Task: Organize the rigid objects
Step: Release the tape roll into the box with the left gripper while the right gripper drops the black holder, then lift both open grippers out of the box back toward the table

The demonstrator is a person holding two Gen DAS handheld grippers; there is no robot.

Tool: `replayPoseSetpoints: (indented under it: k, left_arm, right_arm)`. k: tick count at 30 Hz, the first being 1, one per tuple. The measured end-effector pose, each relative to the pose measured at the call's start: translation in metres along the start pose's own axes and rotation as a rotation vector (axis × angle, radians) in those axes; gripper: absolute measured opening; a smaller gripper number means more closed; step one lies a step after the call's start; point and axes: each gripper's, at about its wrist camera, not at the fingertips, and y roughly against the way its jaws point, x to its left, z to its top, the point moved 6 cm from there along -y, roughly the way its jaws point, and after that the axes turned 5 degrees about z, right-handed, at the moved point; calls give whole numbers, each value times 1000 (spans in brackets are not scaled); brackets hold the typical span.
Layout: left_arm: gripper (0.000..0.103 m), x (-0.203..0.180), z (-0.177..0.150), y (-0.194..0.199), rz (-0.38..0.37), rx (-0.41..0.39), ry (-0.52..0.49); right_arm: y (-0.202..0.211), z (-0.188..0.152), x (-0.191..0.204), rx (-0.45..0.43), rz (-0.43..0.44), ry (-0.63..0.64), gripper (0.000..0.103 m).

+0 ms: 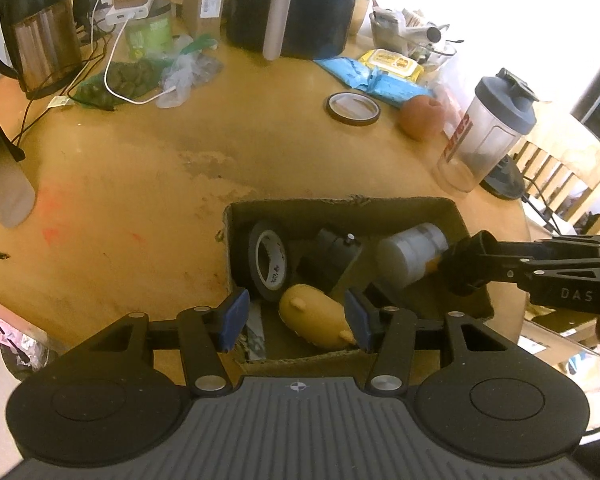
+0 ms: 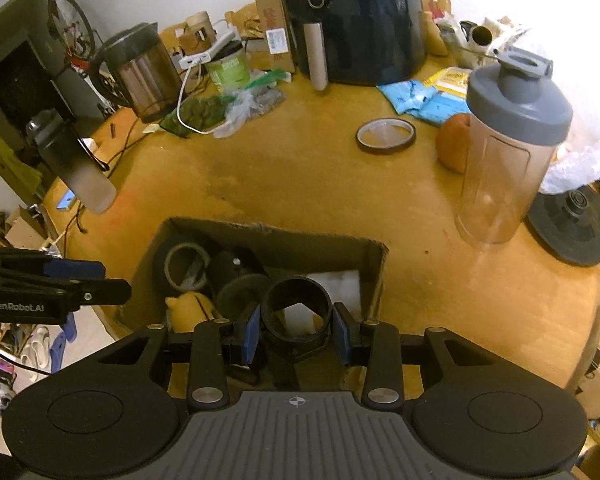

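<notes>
Right gripper sits nearest its camera, blue pads clamped on a black ring, a short hollow tube with a hex base. It's held over the near end of the cardboard box; the ring is not yet in.

Left gripper hangs over the other near corner, jaws partly apart, holding nothing. The yellow toy lies in the gap between its pads; contact can't be told from here.

Risks, my read:
- Box is crowded: tape roll, black cylinder, white bottle, toy. Drop the ring from here and it likely lands on the bottle or cylinder and rolls, maybe over the low wall.
- 2 grippers working 1 small box; the right one's fingers are just beside the bottle, so a bump could shove it.
- Left pads may snag the box wall or pinch the toy if they close.
- Shaker stands near the box on the right; a wide swing could tip it.
</notes>
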Motion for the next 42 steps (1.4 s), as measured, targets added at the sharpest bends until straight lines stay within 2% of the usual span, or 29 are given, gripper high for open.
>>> replayPoseSetpoints:
  k: [7, 8, 9, 12, 22, 28, 42]
  left_arm:
    - [52, -5, -2, 1, 0, -1, -4]
    - [52, -5, -2, 2, 0, -3, -6]
    - [52, -6, -2, 2, 1, -4, -7]
    - [52, -7, -2, 1, 2, -4, -9]
    - [52, -15, 0, 3, 5, -11, -30]
    - [52, -16, 2, 3, 1, -8, -36]
    - [52, -8, 21, -5, -31, -16, -12]
  right_arm:
    - [-3, -9, -3, 36, -13, -3, 43]
    - [-3, -9, -3, 37, -14, -3, 46]
    - [-3, -9, -3, 35, -17, -3, 54]
    - [0, -8, -6, 21, -21, -8, 60]
    - [-1, -7, -8, 20, -21, -15, 99]
    - [-8, -8, -8, 53, -36, -10, 103]
    - [-20, 5, -16, 59, -75, -37, 103]
